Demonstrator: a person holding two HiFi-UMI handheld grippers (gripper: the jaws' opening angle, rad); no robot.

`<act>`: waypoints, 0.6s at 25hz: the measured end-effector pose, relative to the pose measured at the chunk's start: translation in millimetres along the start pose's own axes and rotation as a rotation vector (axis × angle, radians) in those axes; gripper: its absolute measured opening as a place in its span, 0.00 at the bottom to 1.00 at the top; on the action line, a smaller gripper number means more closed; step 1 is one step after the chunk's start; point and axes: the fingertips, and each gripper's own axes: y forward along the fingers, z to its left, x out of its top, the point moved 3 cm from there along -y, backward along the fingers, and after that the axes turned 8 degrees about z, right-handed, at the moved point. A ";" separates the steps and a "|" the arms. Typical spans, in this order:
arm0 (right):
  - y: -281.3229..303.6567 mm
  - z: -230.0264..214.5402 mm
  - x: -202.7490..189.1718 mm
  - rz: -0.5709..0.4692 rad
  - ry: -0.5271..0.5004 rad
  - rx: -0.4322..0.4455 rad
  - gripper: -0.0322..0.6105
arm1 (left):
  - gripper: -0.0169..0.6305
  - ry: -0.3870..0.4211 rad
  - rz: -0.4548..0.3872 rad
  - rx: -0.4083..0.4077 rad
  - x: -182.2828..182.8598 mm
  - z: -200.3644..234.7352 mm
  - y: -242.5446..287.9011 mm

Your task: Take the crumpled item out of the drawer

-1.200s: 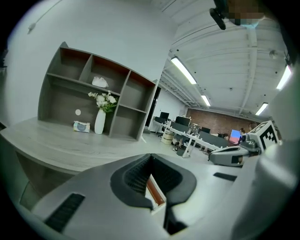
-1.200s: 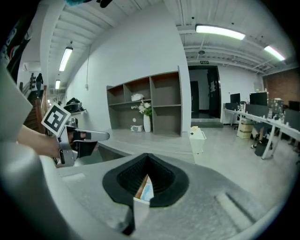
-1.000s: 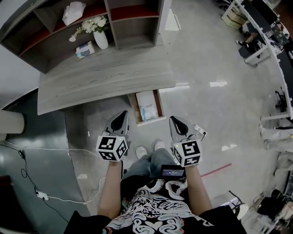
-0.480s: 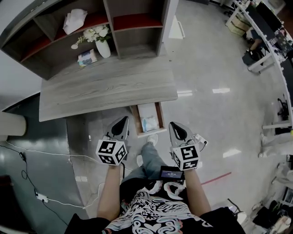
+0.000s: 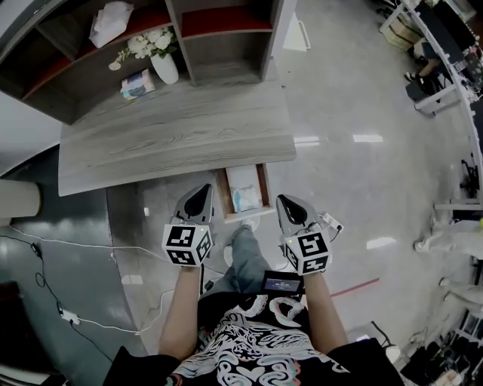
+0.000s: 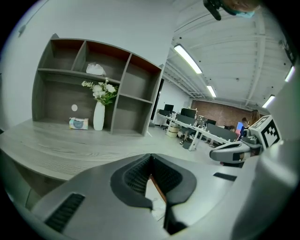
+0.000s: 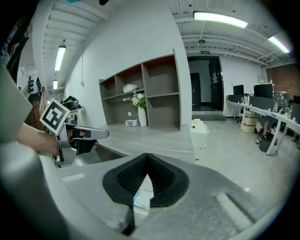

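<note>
Under the grey wooden desk (image 5: pixel 173 139) a drawer (image 5: pixel 223 193) stands pulled out. Inside it lies a crumpled white and pale blue item (image 5: pixel 246 200). In the head view my left gripper (image 5: pixel 202 191) hovers just left of the drawer and my right gripper (image 5: pixel 284 202) just right of it, both above the floor. Each has its jaws shut and holds nothing. In the left gripper view my left gripper (image 6: pixel 151 157) shows the drawer's brown edge and the item (image 6: pixel 158 209) below its jaws. The item (image 7: pixel 142 196) also shows below my right gripper (image 7: pixel 147 157) in the right gripper view.
A shelf unit (image 5: pixel 226 45) at the back of the desk holds a white vase of flowers (image 5: pixel 162 64), a tissue box (image 5: pixel 136 83) and a white bundle (image 5: pixel 112 21). The person's leg and shoe (image 5: pixel 243 245) stand below the drawer. Cables (image 5: pixel 45 294) run over the floor at left.
The person has stepped forward, one leg now reaching toward the drawer. Both grippers sit slightly closer to the drawer's sides and stay shut.
</note>
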 end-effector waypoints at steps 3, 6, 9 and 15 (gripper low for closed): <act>7.0 -5.4 -7.9 0.031 0.001 0.002 0.06 | 0.02 0.004 0.016 -0.001 -4.9 -0.5 6.1; 17.3 -8.8 -16.8 0.061 -0.006 0.011 0.06 | 0.02 0.006 0.038 -0.007 -13.2 -1.3 14.2; 28.5 -10.9 -25.7 0.087 -0.007 0.019 0.06 | 0.03 -0.004 0.071 -0.003 -27.5 0.6 21.7; 47.9 -14.8 -43.1 0.147 -0.029 0.044 0.06 | 0.02 -0.015 0.144 0.031 -57.7 7.6 36.7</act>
